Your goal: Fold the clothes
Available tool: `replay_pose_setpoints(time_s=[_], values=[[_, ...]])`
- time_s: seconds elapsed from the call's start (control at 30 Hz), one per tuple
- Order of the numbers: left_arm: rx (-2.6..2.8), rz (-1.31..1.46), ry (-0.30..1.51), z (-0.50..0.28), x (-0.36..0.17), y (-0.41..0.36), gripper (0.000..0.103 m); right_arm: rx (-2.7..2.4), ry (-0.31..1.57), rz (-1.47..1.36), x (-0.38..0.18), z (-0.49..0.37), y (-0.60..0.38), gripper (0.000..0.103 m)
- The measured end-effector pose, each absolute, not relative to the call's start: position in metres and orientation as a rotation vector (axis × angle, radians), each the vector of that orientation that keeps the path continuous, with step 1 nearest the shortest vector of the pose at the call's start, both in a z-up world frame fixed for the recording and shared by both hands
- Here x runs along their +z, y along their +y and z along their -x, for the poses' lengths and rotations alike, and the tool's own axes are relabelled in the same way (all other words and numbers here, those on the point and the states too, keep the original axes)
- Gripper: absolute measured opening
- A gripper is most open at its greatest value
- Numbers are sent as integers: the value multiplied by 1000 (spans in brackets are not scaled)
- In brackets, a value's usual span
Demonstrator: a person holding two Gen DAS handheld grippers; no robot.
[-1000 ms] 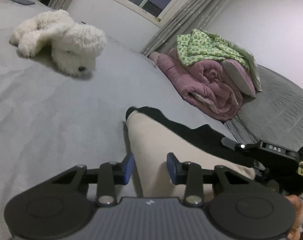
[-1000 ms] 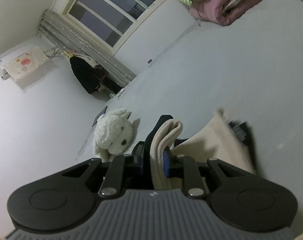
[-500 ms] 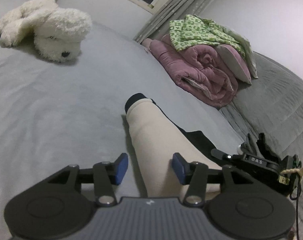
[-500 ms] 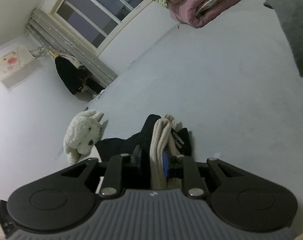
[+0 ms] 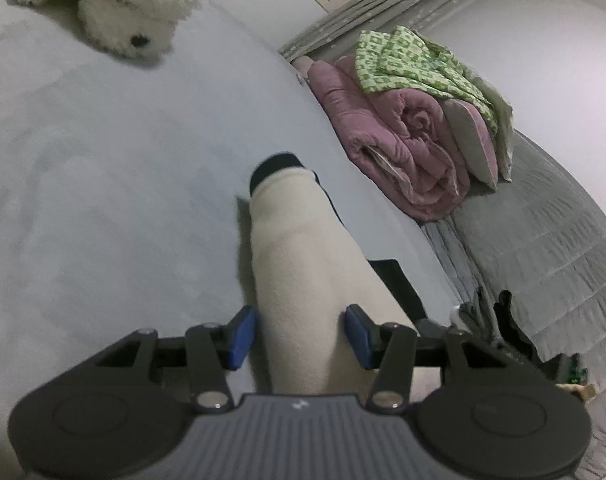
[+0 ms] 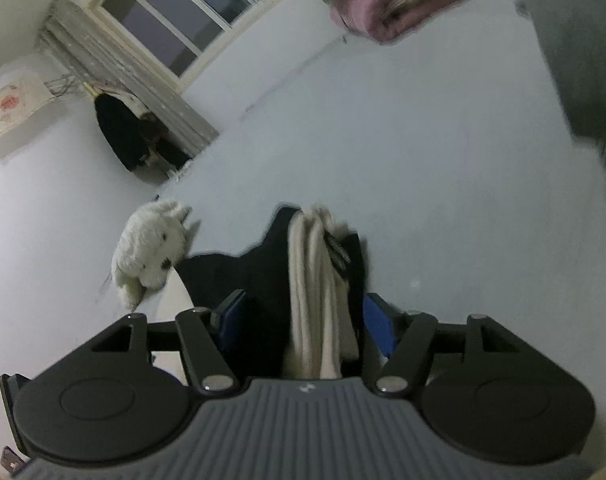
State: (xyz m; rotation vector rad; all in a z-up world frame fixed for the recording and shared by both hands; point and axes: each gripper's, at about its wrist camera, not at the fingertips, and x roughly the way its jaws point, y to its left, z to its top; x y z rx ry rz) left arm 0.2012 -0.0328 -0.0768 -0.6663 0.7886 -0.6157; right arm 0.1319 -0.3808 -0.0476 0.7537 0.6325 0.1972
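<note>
- Left wrist view: the left tongs point(image 5: 299, 334) stood wide apart astride the cream-and-black garment point(image 5: 299, 248), which lay flat on the grey bed point(image 5: 103, 184).
- Right wrist view: the right tongs point(image 6: 303, 320) stood wide, folded garment edge point(image 6: 315, 280) bunched loosely between them.

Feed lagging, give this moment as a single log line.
left hand-held gripper: open, astride cream-and-black garment | right hand-held gripper: open around bunched garment | bed
</note>
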Motion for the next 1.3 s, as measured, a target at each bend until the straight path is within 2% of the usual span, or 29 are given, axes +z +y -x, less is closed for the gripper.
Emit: replay_pose_setpoints(time_s=[0.1,0.33,0.53,0.67,0.83,0.9,1.17,1.3], values=[[-602,668,768,-196,-64,-30,29,198,641,-813,-46,-134,-383,39],[-570,616,729,-173,-12,-4,28,286,714,-833,-5,-126,-363,36],[-519,546,745,-119,18,55,29,380,777,-778,21,-99,-307,36],[-494,541,780,-84,13,90,30,414,829,-701,24,-80,-269,36],[-453,548,849,-54,-23,113,31,394,903,-611,10,-66,-238,37],[-444,523,858,-48,-37,113,35,356,917,-561,3,-64,-233,41],[-433,490,620,-41,-16,132,36,274,748,-413,30,-47,-225,44],[-511,493,576,-54,-14,116,30,282,707,-352,23,-53,-208,44]])
